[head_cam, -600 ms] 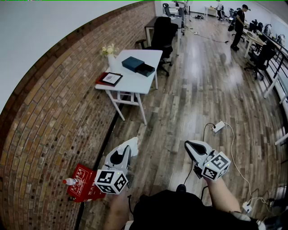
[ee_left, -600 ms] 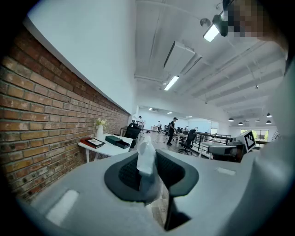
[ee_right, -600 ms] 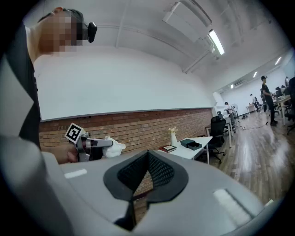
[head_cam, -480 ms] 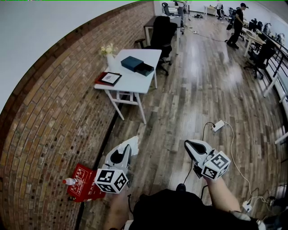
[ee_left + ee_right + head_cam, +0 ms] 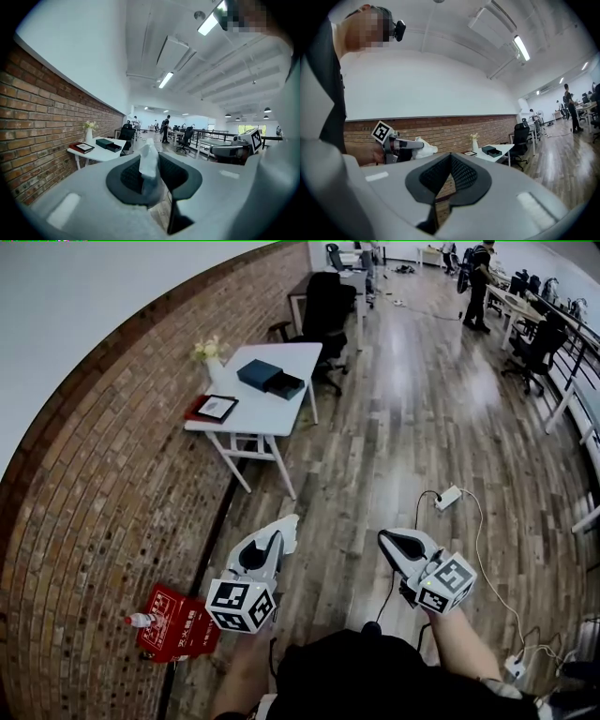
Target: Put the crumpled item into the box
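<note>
A white crumpled item (image 5: pixel 287 527) sticks out of my left gripper (image 5: pixel 281 533), which is shut on it and held above the wooden floor. In the left gripper view the crumpled item (image 5: pixel 149 161) stands pinched between the dark pads of the left gripper (image 5: pixel 150 164). My right gripper (image 5: pixel 387 541) hangs beside it, shut and empty; in its own view the right gripper (image 5: pixel 449 164) shows closed jaws. The dark open box (image 5: pixel 270 379) lies on a white table (image 5: pixel 281 413) far ahead by the brick wall. The same box (image 5: pixel 108 144) shows in the left gripper view.
A framed picture (image 5: pixel 215 408) and a vase of flowers (image 5: pixel 212 354) share the table. A black office chair (image 5: pixel 323 306) stands behind it. A red sign (image 5: pixel 180 634) and a bottle (image 5: pixel 141 620) lie by the wall. A power strip (image 5: pixel 449 497) with its cable lies on the floor at right.
Both grippers sit a little higher in the head view, the left still shut on the crumpled item. The table has shifted slightly left in the picture.
</note>
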A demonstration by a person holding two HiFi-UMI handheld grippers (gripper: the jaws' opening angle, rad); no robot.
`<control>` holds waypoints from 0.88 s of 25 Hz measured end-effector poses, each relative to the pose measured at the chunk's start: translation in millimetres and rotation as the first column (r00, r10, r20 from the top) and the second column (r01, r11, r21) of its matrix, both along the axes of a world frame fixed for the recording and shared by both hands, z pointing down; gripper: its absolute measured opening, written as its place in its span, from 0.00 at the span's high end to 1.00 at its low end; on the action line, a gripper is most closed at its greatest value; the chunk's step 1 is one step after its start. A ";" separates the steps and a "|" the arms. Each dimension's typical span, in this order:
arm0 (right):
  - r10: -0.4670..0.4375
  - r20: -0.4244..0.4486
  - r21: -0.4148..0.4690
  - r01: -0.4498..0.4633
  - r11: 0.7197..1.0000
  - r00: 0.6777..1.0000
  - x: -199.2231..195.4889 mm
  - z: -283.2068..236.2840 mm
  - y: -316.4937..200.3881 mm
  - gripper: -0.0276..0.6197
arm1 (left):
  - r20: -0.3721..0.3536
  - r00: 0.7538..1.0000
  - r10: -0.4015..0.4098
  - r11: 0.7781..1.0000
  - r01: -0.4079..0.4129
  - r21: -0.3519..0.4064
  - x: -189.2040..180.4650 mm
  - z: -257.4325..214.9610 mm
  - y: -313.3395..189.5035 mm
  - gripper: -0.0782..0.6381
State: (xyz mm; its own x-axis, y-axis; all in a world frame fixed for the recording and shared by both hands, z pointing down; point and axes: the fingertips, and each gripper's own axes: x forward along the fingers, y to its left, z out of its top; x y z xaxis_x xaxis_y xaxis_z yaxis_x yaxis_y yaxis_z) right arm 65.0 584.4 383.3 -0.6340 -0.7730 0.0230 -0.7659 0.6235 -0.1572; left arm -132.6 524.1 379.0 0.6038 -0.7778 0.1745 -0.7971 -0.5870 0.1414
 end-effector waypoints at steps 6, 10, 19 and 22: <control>-0.022 -0.014 0.003 0.022 1.000 1.000 36.7 1.0 12.8 0.96 | 0.020 1.000 0.023 0.999 -0.024 0.042 59.9 -11.8 -5.5 0.78; 0.016 -0.055 -0.015 -0.017 1.000 0.998 79.4 5.4 18.5 0.96 | 0.062 0.996 0.064 0.997 -0.067 0.040 102.3 -10.0 -8.4 0.78; 0.122 -0.033 -0.096 -0.125 0.988 0.992 121.4 40.5 3.2 0.96 | 0.031 0.999 0.037 0.994 -0.034 -0.103 118.3 46.1 -12.4 0.78; 0.124 -0.031 -0.112 -0.127 0.986 0.992 119.2 47.6 -18.5 0.96 | 0.027 0.999 0.039 0.991 -0.035 -0.131 119.5 62.4 -33.0 0.78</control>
State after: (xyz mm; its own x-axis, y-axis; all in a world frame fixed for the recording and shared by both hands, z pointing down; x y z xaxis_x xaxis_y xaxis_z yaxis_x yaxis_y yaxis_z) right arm 184.3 566.0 430.9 -0.5301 -0.8381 0.1285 -0.8414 0.5012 -0.2023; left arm -13.1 491.1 441.4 0.6248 -0.7246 0.2909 -0.7802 -0.5943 0.1952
